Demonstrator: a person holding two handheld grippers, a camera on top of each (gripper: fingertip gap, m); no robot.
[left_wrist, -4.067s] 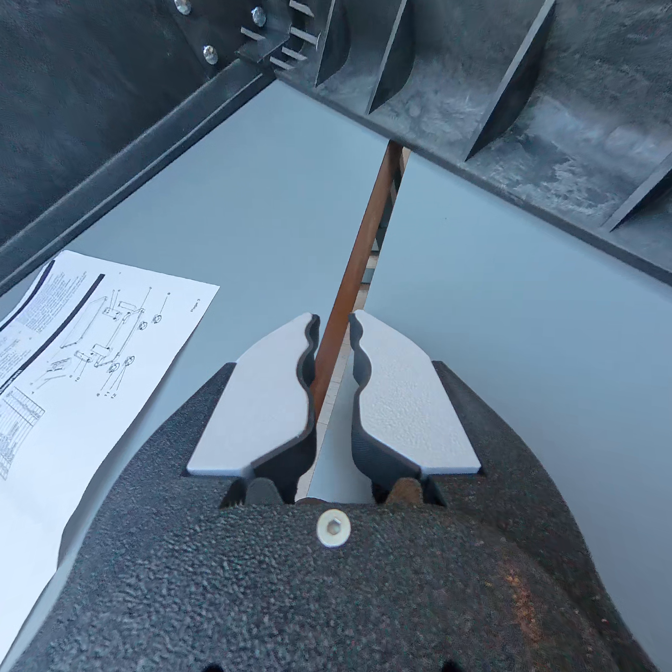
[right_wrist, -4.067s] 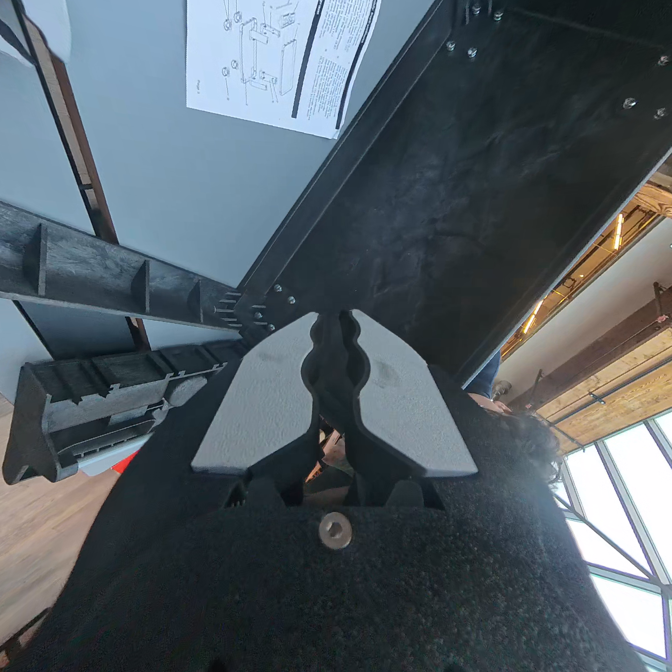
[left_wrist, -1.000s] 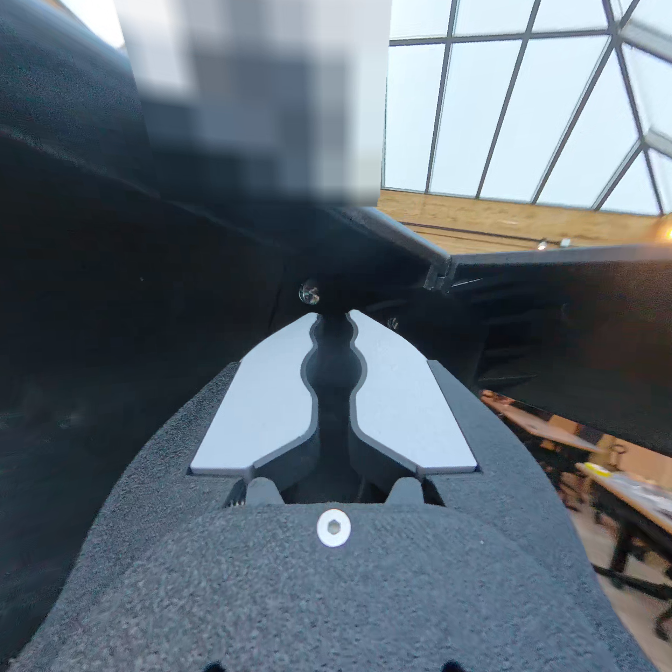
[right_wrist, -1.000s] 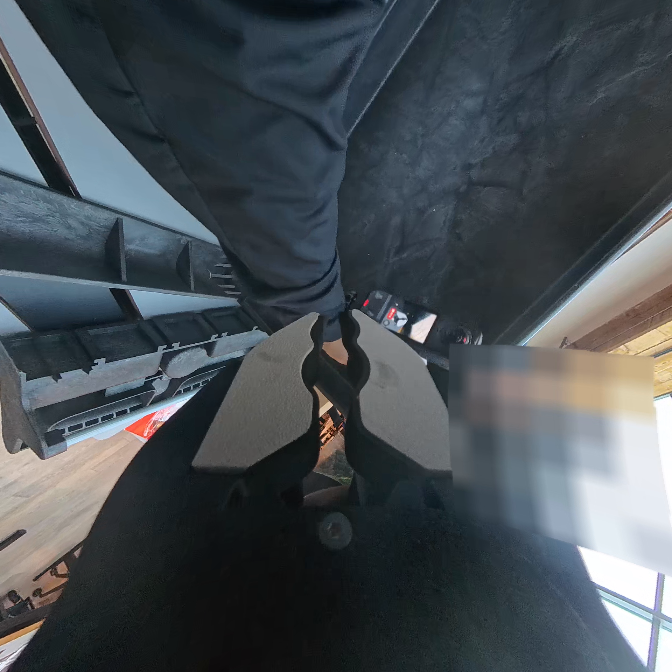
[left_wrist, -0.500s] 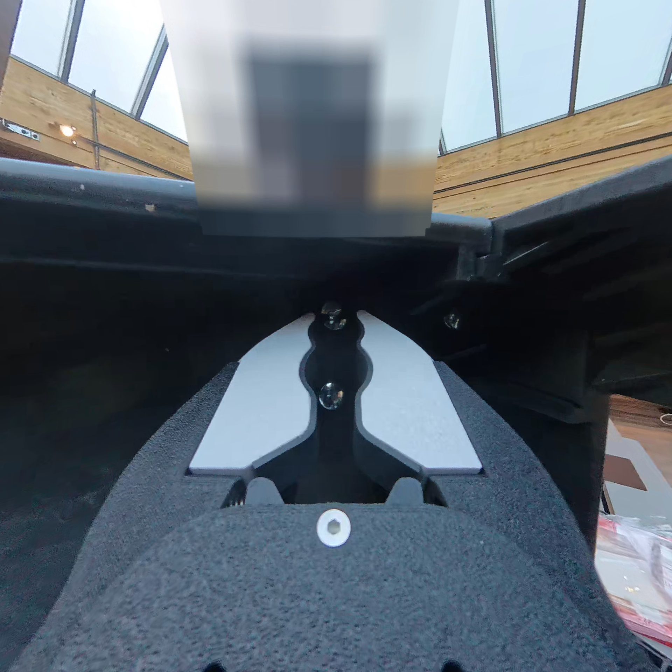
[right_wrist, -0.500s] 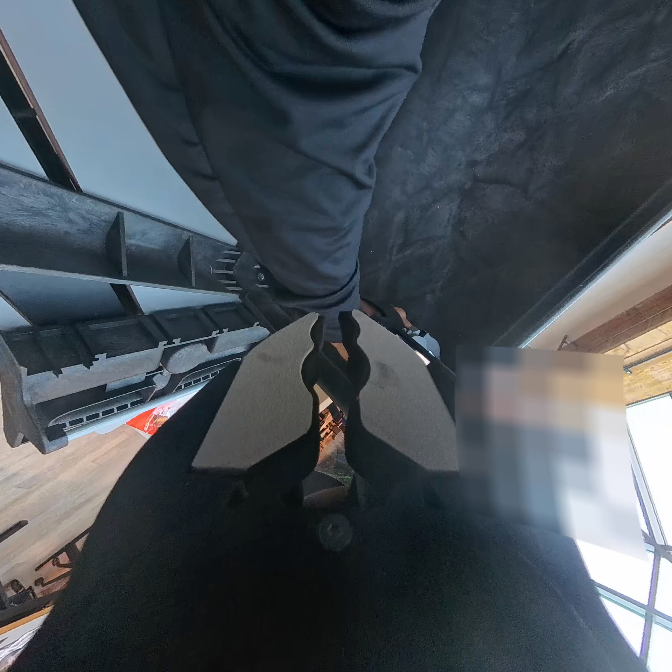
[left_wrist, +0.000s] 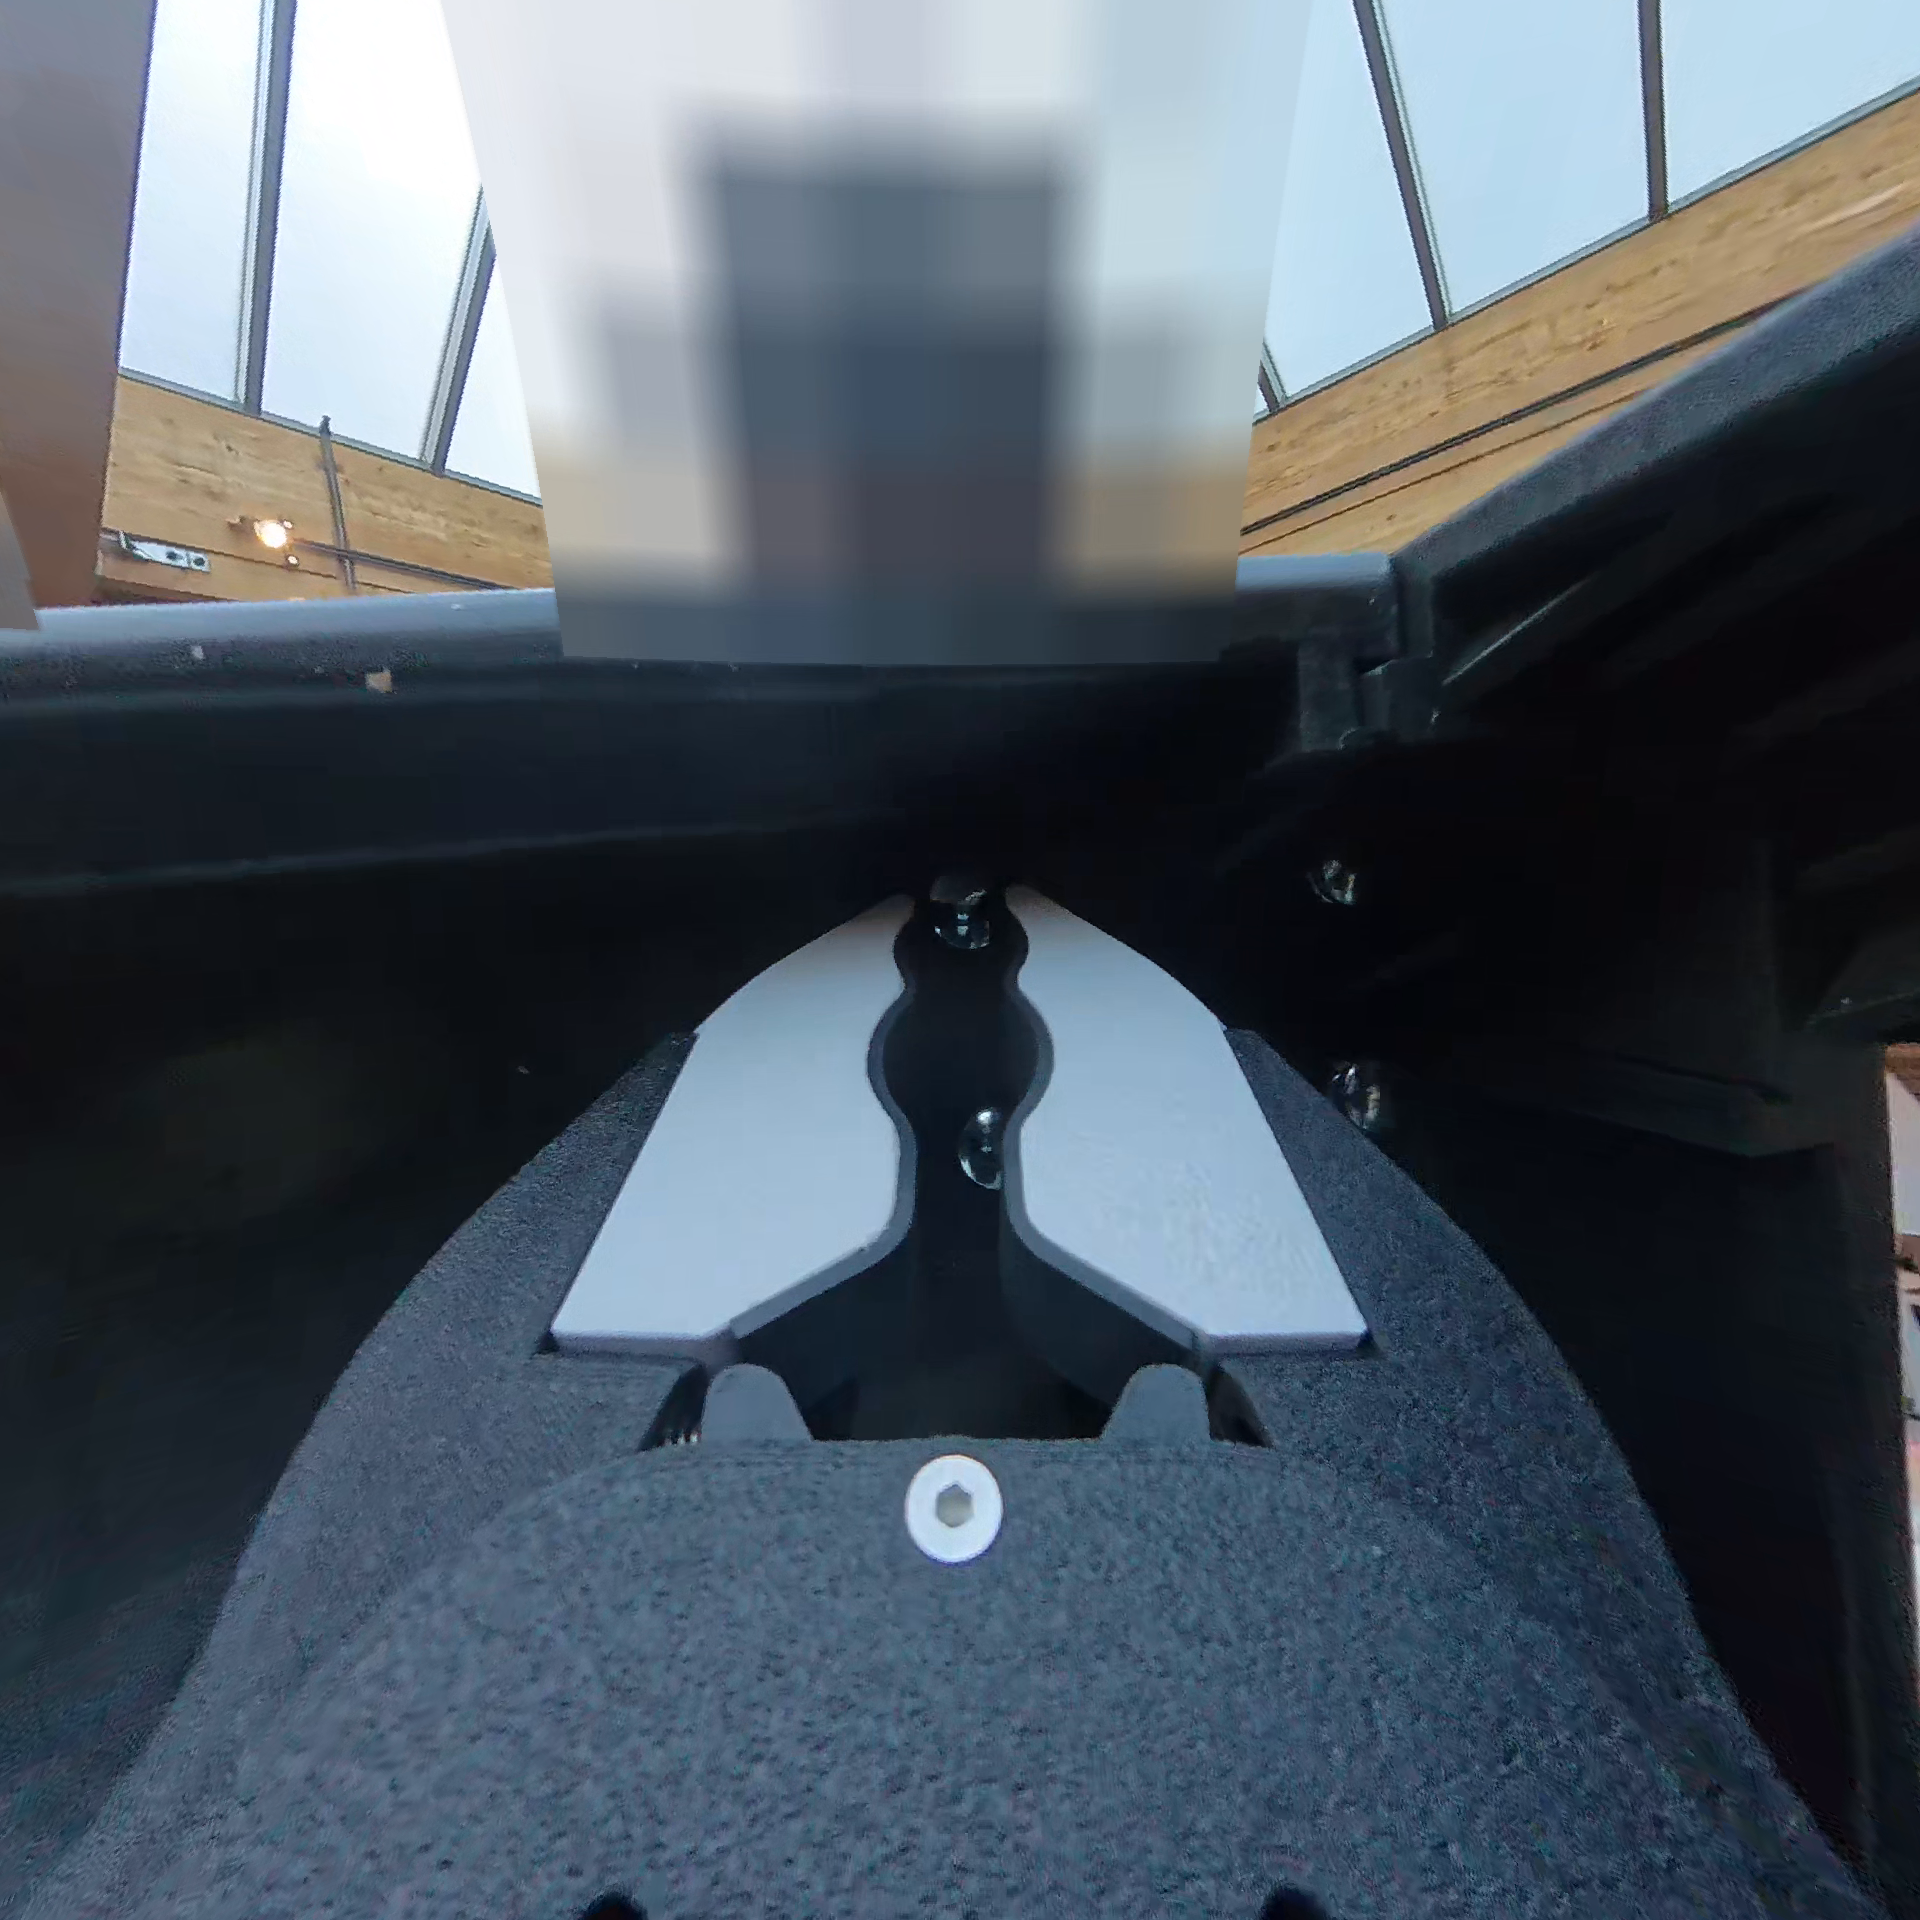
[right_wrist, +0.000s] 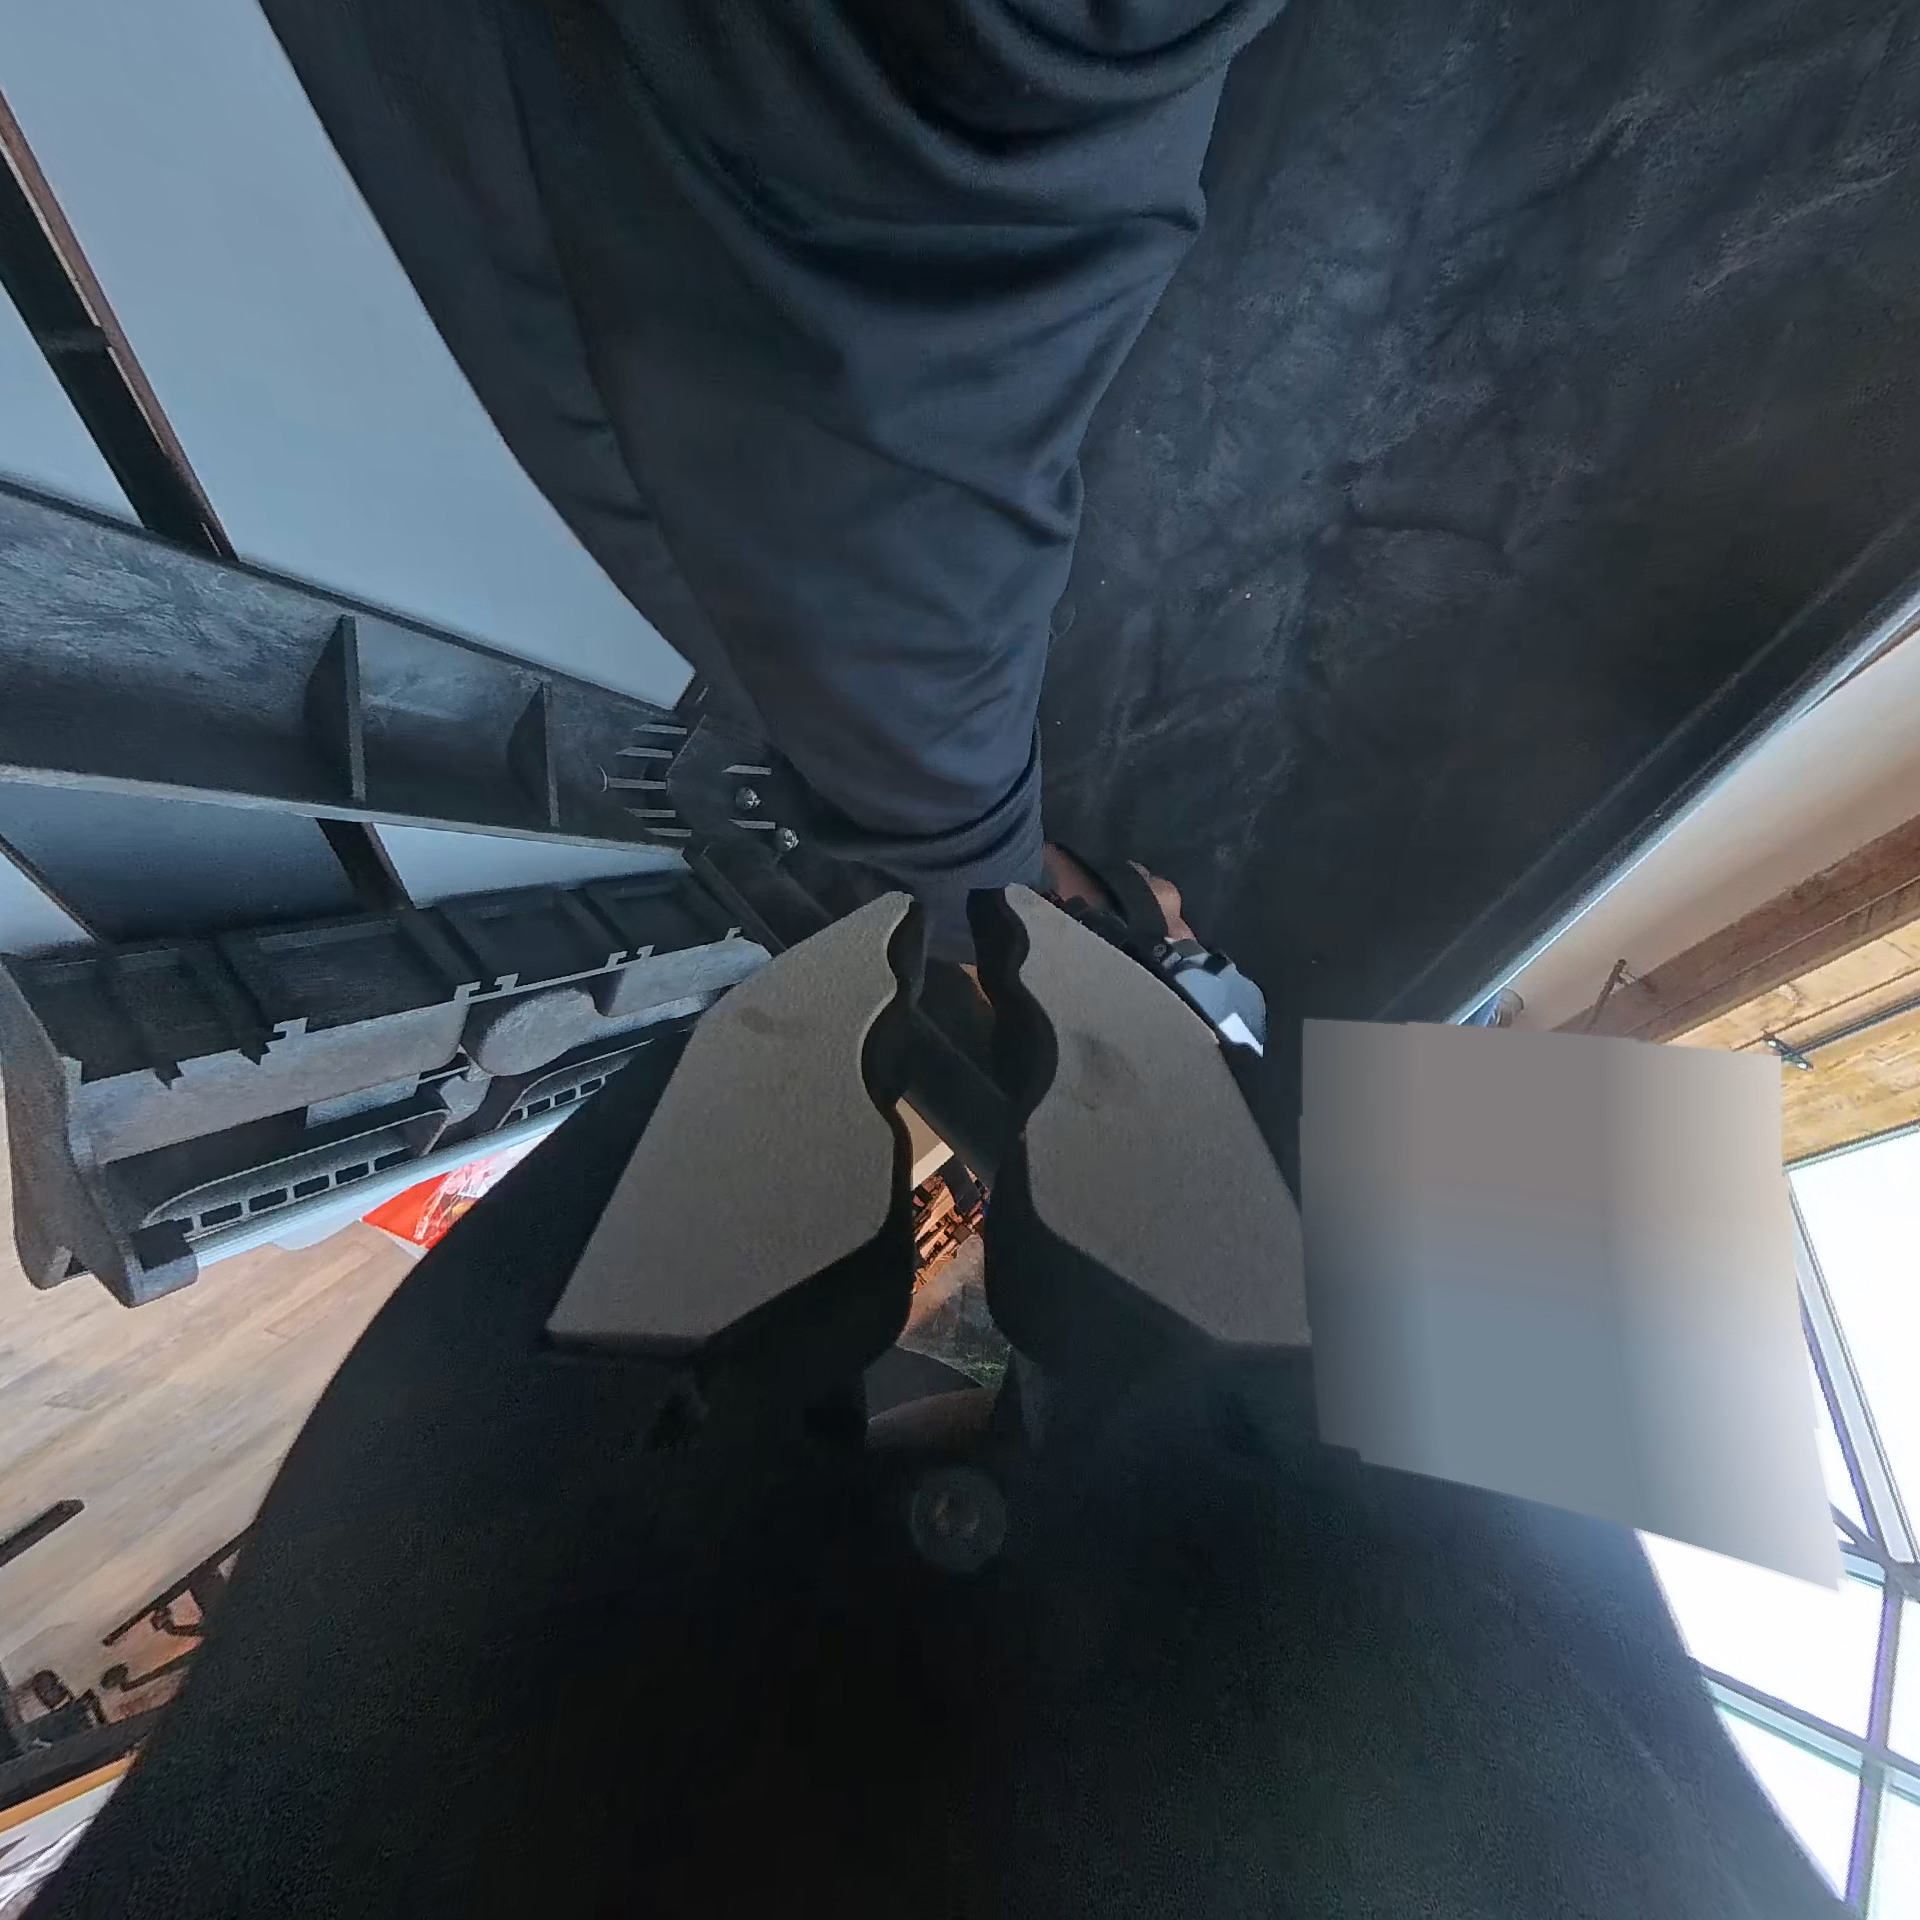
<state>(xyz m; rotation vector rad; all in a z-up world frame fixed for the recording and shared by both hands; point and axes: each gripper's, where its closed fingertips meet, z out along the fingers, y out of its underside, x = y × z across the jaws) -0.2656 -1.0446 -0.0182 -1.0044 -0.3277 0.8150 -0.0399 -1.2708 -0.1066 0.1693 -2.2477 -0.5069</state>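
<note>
A black panel (right_wrist: 1455, 436) is seen beyond the right gripper (right_wrist: 956, 914), whose jaws are clamped on its rim. The left gripper (left_wrist: 961, 914), nearly closed and empty, is aimed at a screw (left_wrist: 961, 925) just ahead.

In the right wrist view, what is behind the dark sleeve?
Behind the dark fabric sleeve lie a pale grey tabletop and a large textured black plastic panel. The sleeve covers the corner where the ribbed black plastic rail meets that panel.
</note>
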